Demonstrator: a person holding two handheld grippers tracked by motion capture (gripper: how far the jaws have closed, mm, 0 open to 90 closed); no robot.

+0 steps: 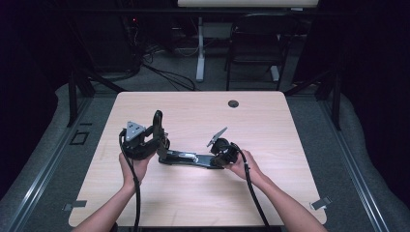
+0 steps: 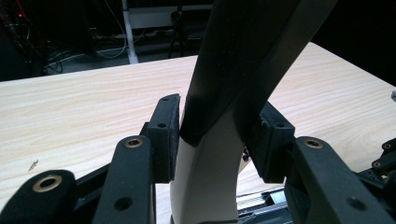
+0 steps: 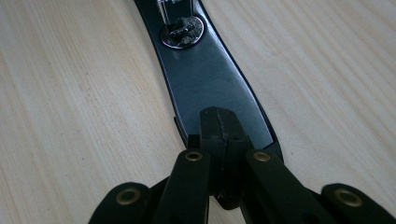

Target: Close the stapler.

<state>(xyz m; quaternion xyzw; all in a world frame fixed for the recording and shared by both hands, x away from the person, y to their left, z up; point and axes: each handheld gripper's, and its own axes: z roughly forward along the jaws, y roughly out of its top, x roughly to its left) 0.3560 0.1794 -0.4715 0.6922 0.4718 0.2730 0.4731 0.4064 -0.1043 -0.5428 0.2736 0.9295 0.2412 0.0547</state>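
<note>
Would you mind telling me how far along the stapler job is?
Done: the stapler's top arm stands swung up off its base. In hand: the left gripper clasps that arm while the shut right gripper pins the base. Left: probably closing it again.

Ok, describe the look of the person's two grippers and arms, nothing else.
Both the left gripper and the right gripper are black, with linkage arms pinned by brass-ringed rivets. The jaws end in flat rectangular black pads with small screw holes. A grey three-cornered plate tops the left gripper, another the right. A black cable trails from each. The forearms are bare, with no sleeves in view.
</note>
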